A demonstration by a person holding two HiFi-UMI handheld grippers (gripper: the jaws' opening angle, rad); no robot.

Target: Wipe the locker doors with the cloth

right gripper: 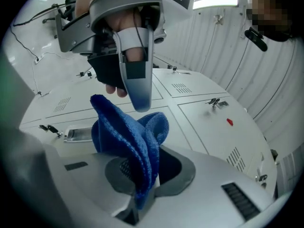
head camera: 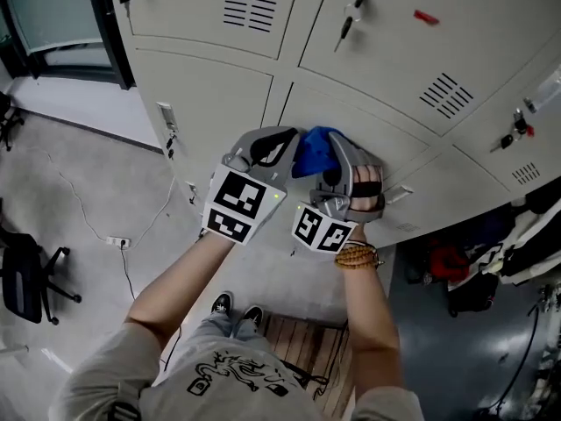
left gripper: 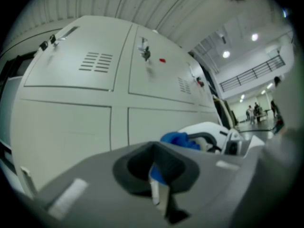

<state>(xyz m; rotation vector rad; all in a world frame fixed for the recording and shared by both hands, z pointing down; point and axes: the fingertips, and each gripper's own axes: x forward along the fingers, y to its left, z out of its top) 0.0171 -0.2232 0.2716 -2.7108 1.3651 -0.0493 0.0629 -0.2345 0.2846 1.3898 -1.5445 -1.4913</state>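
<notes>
Locker doors (head camera: 368,103) ahead, wiping apparently still to do; right gripper (right gripper: 142,194) jaws clamped on blue cloth (right gripper: 128,137); left gripper (left gripper: 159,186) jaws together.

Blue terry cloth (right gripper: 128,137): fuzzy looped pile, matt, soft folds. Pale grey locker doors (head camera: 210,95): painted sheet metal, smooth, faint satin sheen, pressed louvre slots. Small keys (head camera: 349,23): bare shiny metal. Shells of right tongs (right gripper: 142,189) and left tongs (left gripper: 159,194): smooth matt grey plastic, darker matt collar round slot. On tongs, marker cubes (head camera: 235,204): flat black-and-white print. Grey floor (head camera: 70,165): matt, speckled.
</notes>
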